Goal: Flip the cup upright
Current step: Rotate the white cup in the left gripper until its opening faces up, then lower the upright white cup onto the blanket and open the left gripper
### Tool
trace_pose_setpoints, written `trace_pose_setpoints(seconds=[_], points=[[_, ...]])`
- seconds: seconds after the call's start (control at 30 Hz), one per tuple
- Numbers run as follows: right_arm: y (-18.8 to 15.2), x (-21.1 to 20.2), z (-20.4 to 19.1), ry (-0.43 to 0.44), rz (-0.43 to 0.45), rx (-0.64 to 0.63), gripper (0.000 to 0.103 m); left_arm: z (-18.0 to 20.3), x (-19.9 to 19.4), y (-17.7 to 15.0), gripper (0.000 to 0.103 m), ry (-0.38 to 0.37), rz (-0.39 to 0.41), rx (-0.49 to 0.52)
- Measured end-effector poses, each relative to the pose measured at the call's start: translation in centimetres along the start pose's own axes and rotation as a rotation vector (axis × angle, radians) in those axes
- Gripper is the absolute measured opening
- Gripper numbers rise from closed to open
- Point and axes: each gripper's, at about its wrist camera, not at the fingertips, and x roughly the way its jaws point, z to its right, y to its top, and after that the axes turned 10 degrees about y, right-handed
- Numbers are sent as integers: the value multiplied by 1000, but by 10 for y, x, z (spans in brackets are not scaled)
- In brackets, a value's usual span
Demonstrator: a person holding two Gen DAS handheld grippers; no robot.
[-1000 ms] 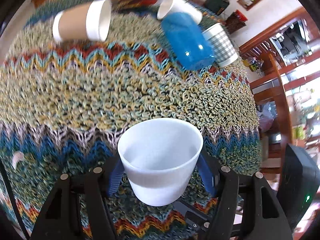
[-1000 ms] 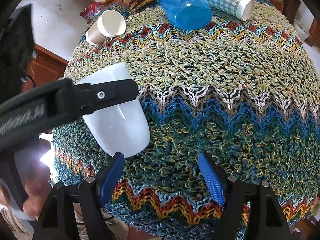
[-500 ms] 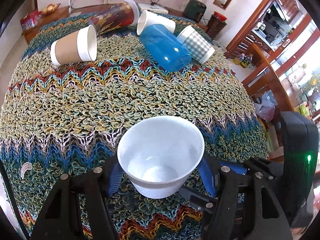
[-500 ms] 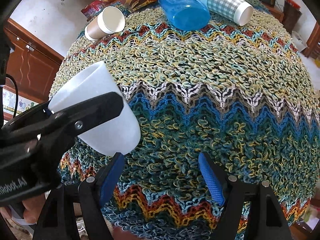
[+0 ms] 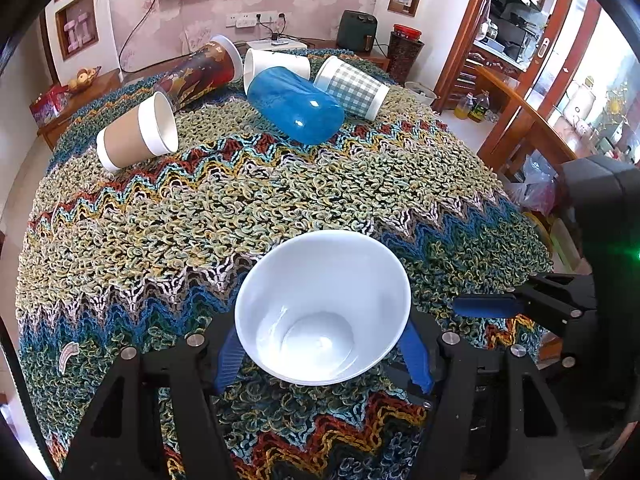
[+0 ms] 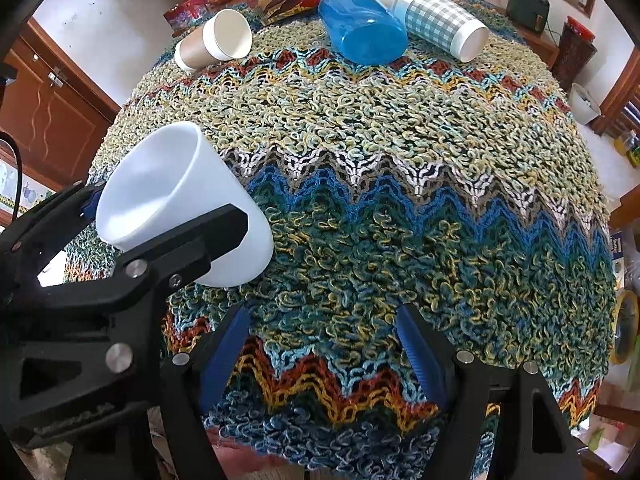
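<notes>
My left gripper [image 5: 322, 354] is shut on a plain white cup [image 5: 320, 304], gripped by its sides, mouth tilted up and away from me, just above the knitted cloth. In the right wrist view the same white cup [image 6: 180, 200] sits tilted in the left gripper's black fingers [image 6: 188, 240] at the near left of the table. My right gripper [image 6: 324, 348] is open and empty over the near edge of the cloth, to the right of the cup. It shows in the left wrist view too [image 5: 492, 306].
At the far side lie a brown paper cup [image 5: 136, 136], a dark printed cup [image 5: 200, 72], a white cup [image 5: 276, 66], a blue tumbler [image 5: 296, 106] and a checked cup [image 5: 352, 88], all on their sides. The zigzag cloth [image 5: 280, 184] covers the round table. A wooden chair [image 5: 520, 120] stands right.
The left gripper has tipped the white cup more upright, so I now look further into its mouth. The right gripper has stayed open and near the front edge.
</notes>
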Motion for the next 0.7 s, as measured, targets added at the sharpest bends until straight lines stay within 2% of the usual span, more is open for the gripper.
trace_pose_setpoints(seconds=[0.2,0.37,0.5,0.57,0.7], points=[[-6,-10,4,-8,9,6,77,7,2,-1,70,22,-5,25],[-9,-14,5,-24,18,-8,77,8,5,-3,86,19,-17,27],[-10,-14,3,-26,20,-10,77,7,3,-5,89,31,-21,22],[-11,-15,1,-26,18,-13,77,6,2,-6,96,32,-23,17],[-11,-14,-5,-26,14,-25,77,6,-5,-7,99,18,-14,13]])
